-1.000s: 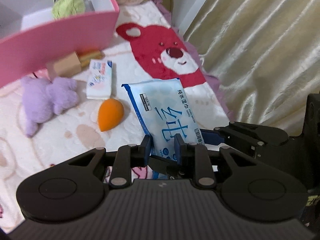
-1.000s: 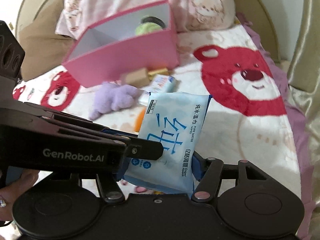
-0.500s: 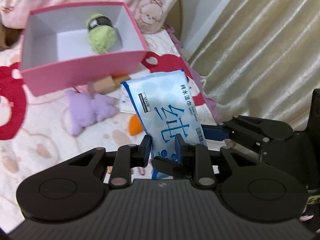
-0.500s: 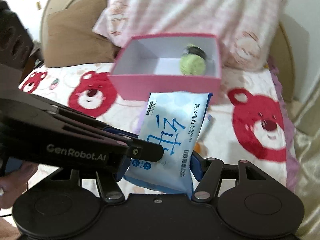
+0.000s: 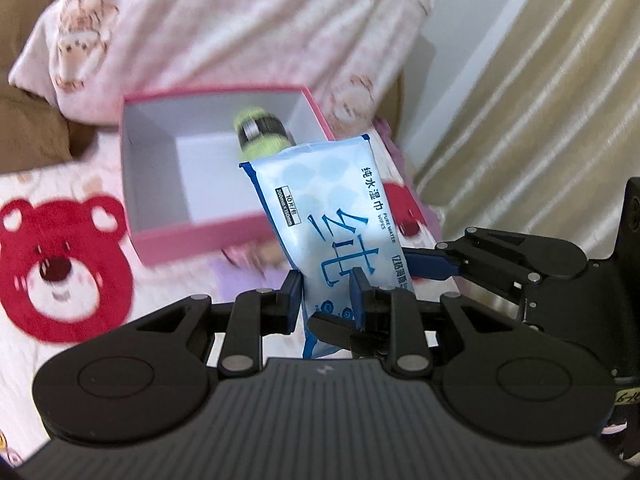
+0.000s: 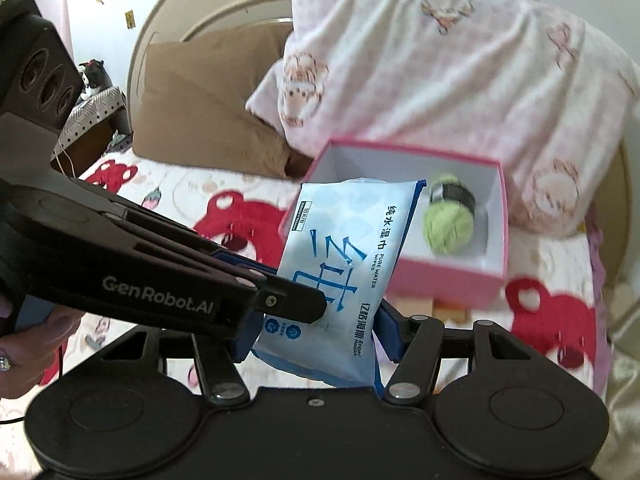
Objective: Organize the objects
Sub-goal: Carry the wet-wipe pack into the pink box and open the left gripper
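In the left wrist view, we hold the wipes pack (image 5: 320, 216) low down between the pads of our left gripper (image 5: 326, 300), which is pinched tight on its bottom edge. The pack stands tilted, its top leaning over the near right corner of the pink box (image 5: 200, 236). Inside the box, against its far right wall, lies a green yarn ball (image 5: 262, 138). Our right gripper (image 5: 432, 268) comes in from the right of the box and meets the pack's right edge. Behind the box a pink pillow (image 5: 224, 28) leans; left of the box a red bear (image 5: 60, 264) is printed on the blanket.

In the right wrist view, the pack (image 6: 340, 256) sits between the pads of our right gripper (image 6: 316, 328), whose jaws are closing on its sides at a middling width. The left gripper (image 6: 296, 304) reaches across from the left of the box (image 6: 448, 276) and clamps the pack's lower front. The pack's top overlaps the box's near left corner. The yarn ball (image 6: 448, 224) rests in the box. A hand (image 6: 24, 344) shows at the left edge.
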Motion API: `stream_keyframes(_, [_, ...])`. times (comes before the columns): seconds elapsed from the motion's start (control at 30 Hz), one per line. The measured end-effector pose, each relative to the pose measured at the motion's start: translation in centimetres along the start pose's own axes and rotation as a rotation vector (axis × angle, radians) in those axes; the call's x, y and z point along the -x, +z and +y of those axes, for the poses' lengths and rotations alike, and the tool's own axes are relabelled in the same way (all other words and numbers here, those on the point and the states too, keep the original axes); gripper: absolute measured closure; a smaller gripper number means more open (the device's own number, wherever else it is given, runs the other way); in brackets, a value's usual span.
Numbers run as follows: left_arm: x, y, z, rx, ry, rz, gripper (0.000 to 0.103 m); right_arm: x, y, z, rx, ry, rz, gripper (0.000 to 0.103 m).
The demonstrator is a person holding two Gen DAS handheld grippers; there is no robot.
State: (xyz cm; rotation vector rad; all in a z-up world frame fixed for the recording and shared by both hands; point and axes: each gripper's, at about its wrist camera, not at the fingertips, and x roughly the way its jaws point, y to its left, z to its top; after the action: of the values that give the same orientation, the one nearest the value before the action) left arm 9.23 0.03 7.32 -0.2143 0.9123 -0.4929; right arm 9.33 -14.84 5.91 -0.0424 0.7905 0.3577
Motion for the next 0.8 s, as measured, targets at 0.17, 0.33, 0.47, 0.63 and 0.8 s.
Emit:
stream_keyframes(0.17, [-3.2,3.2,3.2,0.027,0.027,-0.039,0.079,-4.0,3.4,-1.5,0.020,0.014,-0.016,0.039])
stream_keyframes(0.33, [-7.9,7.3,7.4,0.086,0.027,-0.016,0.079,-9.6,6.5,-3.9,0.017,0.004,0.009,0.039])
stream_keyframes(0.47, [-12.2,9.2,10.4,0.140,0.030,0.008,0.079,-14.5,7.7,-6.3,0.006,0.008,0.038,0.039])
stream_keyframes(0.63, [-17.3,10.4,13.1,0.187,0.054,0.052,0.079,-20.2,7.7,-9.2,-0.100,0.026,0.086,0.039])
stream_keyframes(0.8, [-21.5,10.9,15.0,0.206,0.057,0.112,0.079,-23.9,6.9,-10.7,-0.145,0.021,0.130,0.039])
